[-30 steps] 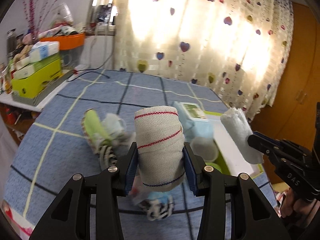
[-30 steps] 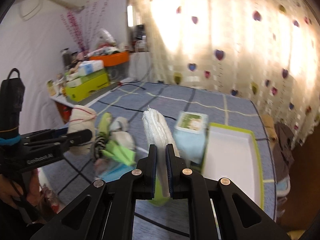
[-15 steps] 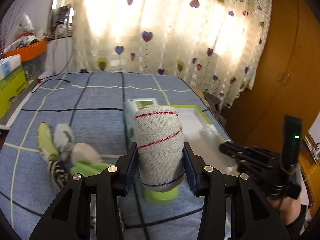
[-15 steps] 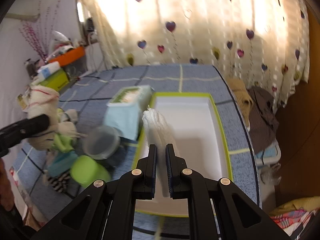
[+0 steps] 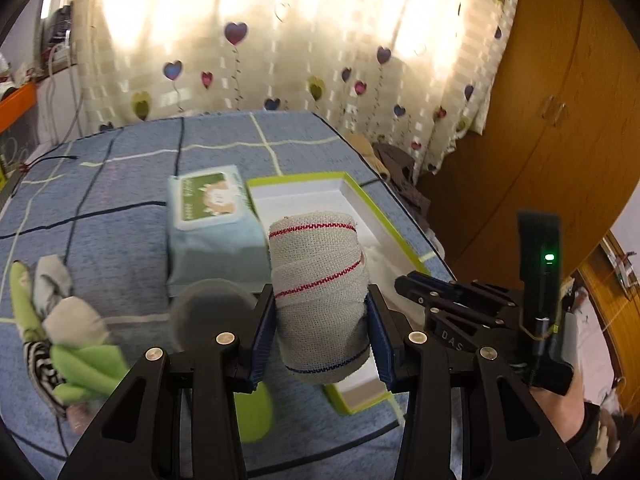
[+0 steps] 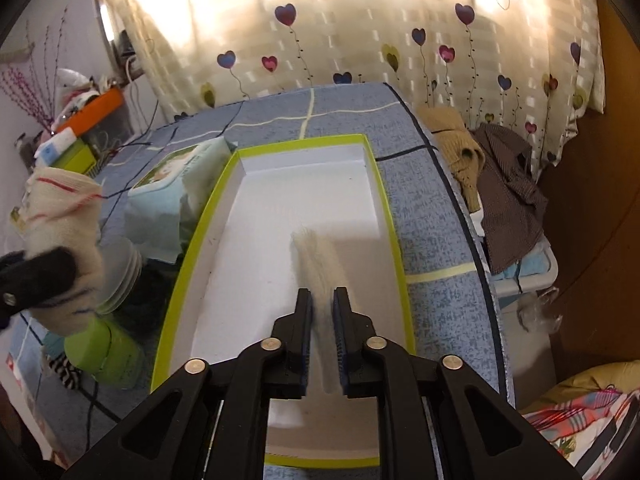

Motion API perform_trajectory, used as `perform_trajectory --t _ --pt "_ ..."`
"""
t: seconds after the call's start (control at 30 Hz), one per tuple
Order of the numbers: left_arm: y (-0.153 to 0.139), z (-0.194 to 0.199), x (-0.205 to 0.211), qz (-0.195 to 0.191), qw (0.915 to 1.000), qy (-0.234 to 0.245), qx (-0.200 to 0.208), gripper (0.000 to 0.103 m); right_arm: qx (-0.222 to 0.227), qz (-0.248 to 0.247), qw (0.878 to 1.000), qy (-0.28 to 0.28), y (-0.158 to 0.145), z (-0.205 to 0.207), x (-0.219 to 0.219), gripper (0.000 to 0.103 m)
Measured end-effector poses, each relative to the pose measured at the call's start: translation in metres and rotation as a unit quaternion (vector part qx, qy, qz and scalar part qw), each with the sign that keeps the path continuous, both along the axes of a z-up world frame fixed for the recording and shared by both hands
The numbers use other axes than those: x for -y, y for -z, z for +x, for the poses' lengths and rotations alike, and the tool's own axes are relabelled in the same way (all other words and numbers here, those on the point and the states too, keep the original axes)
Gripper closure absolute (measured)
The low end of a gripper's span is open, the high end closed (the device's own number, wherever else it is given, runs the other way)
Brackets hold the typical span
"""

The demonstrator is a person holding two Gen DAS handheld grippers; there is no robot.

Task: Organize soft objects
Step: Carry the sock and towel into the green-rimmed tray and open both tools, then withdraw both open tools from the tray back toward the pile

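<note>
Two grippers, both tilted downward. My left gripper [image 5: 322, 322], low in the frame's centre, clamps an upright bandage roll [image 5: 320, 296] above the near end of the tray [image 5: 386, 224]. My right gripper [image 6: 322, 312] points into the white tray, its jaws opening around a blurred pale cloth [image 6: 320, 256] between them.

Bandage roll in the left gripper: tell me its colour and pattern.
The bandage roll is beige woven cloth with thin red stripes and a blue line near the bottom; clearest in the left wrist view.
</note>
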State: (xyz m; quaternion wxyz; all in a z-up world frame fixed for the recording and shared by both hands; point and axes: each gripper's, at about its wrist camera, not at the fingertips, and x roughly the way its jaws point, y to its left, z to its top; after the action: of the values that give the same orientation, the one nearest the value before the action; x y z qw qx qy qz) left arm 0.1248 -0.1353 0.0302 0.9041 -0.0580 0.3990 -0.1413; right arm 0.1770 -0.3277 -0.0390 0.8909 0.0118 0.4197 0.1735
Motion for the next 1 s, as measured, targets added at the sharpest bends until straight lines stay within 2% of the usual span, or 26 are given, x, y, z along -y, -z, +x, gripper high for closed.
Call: perform_trajectory --t 0.07,0.13,0.27,0.4,0.5,0.6,0.7,0.8,0.9,1.0 --pt "0.006 0.007 0.007 0.001 0.9999 0.005 -0.01 0.059 0.005 0.007 1.0 -0.002 -0.003 -0.001 0.004 0.08" --pt "0.013 0.015 0.017 0.003 0.9997 0.01 -0.022 0.059 0.015 0.01 1.0 0.003 -0.008 -0.004 0.011 0.065" --pt "0.028 0.03 0.027 0.004 0.9986 0.021 -0.048 0.059 0.024 0.007 1.0 0.016 -0.012 -0.004 0.024 0.064" --pt "0.042 0.042 0.037 0.007 0.9972 0.024 -0.07 0.059 0.004 -0.005 1.0 0.022 0.001 0.004 0.034 0.064" --pt "0.051 0.048 0.039 0.008 0.9961 0.02 -0.085 0.058 -0.008 -0.009 1.0 0.021 0.01 0.008 0.036 0.067" --pt "0.054 0.053 0.04 0.008 0.9962 0.01 -0.087 0.056 -0.011 -0.008 1.0 0.014 0.014 0.01 0.035 0.077" --pt "0.051 0.055 0.038 0.006 0.9975 0.0 -0.071 0.052 -0.014 -0.01 1.0 0.007 0.017 0.012 0.033 0.088" --pt "0.047 0.055 0.038 -0.002 0.9983 -0.003 -0.059 0.049 -0.018 -0.013 1.0 0.004 0.02 0.014 0.033 0.09" --pt "0.045 0.053 0.038 -0.005 0.9983 -0.001 -0.059 0.049 -0.019 -0.018 1.0 0.005 0.022 0.013 0.035 0.099" --pt "0.042 0.048 0.037 -0.009 0.9982 0.001 -0.059 0.049 -0.018 -0.026 0.999 -0.002 0.022 0.009 0.034 0.1"
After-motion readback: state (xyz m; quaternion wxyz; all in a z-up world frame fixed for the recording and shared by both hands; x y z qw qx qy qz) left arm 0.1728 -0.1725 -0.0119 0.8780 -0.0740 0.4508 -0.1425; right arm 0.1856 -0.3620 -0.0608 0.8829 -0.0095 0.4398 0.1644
